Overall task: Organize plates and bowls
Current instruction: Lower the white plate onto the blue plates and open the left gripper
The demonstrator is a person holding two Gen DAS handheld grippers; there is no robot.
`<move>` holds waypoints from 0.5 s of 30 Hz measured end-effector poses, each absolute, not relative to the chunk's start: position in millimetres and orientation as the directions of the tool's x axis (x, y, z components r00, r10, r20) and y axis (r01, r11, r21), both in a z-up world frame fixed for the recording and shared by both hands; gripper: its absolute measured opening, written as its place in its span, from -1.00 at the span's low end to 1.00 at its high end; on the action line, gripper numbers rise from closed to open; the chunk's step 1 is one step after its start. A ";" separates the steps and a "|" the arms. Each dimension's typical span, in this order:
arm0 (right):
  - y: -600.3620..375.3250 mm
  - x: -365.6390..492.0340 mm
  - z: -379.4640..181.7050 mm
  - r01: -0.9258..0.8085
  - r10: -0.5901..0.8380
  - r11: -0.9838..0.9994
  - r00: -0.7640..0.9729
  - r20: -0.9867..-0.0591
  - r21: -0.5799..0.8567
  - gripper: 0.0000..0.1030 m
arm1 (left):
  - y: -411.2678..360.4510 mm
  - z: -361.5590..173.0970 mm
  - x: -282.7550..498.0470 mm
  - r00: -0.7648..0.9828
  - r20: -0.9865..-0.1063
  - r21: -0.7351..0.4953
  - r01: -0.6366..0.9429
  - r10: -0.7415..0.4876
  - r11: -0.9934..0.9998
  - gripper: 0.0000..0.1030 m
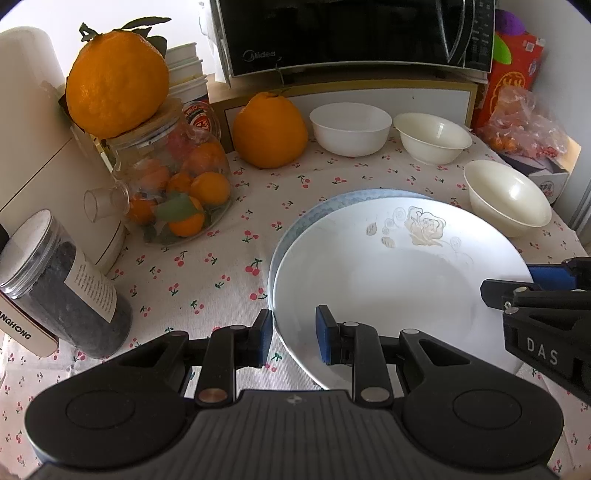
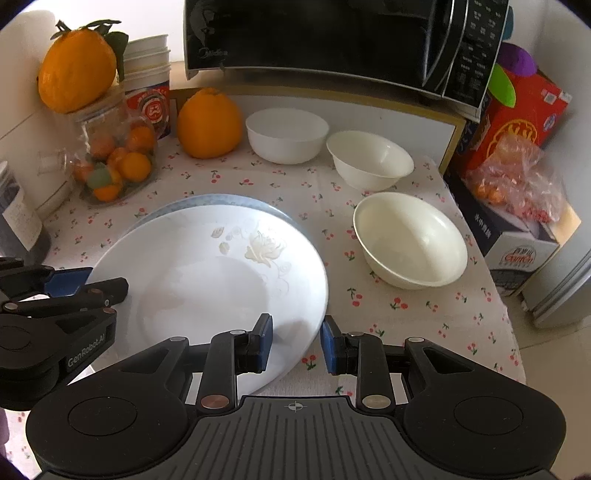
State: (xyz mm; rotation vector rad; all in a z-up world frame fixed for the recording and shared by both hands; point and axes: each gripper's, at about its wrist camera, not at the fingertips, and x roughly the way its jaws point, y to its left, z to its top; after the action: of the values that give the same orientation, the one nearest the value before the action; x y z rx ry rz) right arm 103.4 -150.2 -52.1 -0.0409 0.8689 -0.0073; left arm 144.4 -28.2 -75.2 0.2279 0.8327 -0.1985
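A white plate with a pale rose print point(image 1: 388, 266) point(image 2: 214, 280) lies over a blue-rimmed plate point(image 1: 314, 214) point(image 2: 236, 201), of which only the far rim shows. My left gripper point(image 1: 294, 339) point(image 2: 96, 282) is shut on the white plate's left rim. On the opposite rim my right gripper point(image 2: 297, 343) point(image 1: 517, 280) is shut too. Three empty bowls stand behind and to the right: a white one point(image 1: 351, 127) point(image 2: 286, 134), a cream one point(image 1: 432, 136) point(image 2: 369, 158), and a larger cream one point(image 1: 508, 197) point(image 2: 410, 240) closest to the plates.
A microwave point(image 1: 351, 33) sits at the back on a box. A big orange point(image 1: 269, 131), a glass jar of small oranges point(image 1: 177, 188), stacked paper cups point(image 1: 186, 70) and a dark jar point(image 1: 62, 288) crowd the left. A red box point(image 2: 524, 114) and fruit bag point(image 2: 517, 177) border the right.
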 end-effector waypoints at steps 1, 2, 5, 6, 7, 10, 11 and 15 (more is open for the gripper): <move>-149.5 104.3 -52.6 -0.012 -0.025 0.999 0.647 -0.762 -0.043 -0.46 | -28.1 -76.0 144.9 0.659 -0.748 0.122 0.260 -0.084 0.958 -0.55; -148.5 105.1 -53.4 -0.014 -0.027 0.999 0.647 -0.762 -0.048 -0.46 | -27.8 -76.7 145.3 0.659 -0.747 0.121 0.259 -0.084 0.958 -0.55; -143.2 106.6 -58.6 -0.026 -0.037 0.997 0.635 -0.771 -0.069 -0.46 | -26.6 -79.5 147.0 0.653 -0.753 0.110 0.254 -0.086 0.961 -0.56; -141.6 106.3 -59.9 -0.030 -0.042 0.996 0.637 -0.769 -0.079 -0.46 | -26.3 -79.4 147.0 0.654 -0.751 0.107 0.252 -0.088 0.962 -0.56; -140.0 105.7 -60.5 -0.035 -0.048 0.995 0.642 -0.765 -0.092 -0.46 | -26.4 -79.0 147.1 0.653 -0.752 0.107 0.252 -0.088 0.962 -0.56; -141.4 106.2 -59.6 -0.033 -0.044 0.996 0.638 -0.768 -0.085 -0.45 | -25.0 -78.4 147.1 0.649 -0.755 0.094 0.252 -0.096 0.963 -0.56; -142.5 106.2 -59.6 -0.032 -0.039 0.997 0.638 -0.769 -0.077 -0.44 | -24.6 -78.5 147.0 0.648 -0.756 0.092 0.252 -0.097 0.963 -0.56; -144.5 105.2 -59.1 -0.025 -0.025 0.998 0.636 -0.771 -0.053 -0.43 | -22.8 -78.6 147.2 0.634 -0.765 0.068 0.254 -0.113 0.965 -0.47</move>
State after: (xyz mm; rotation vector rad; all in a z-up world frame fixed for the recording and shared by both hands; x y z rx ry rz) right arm 105.2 -144.5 -59.1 -0.0604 0.8816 0.0004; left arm 147.2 -22.8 -78.6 0.1757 0.8600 -0.2111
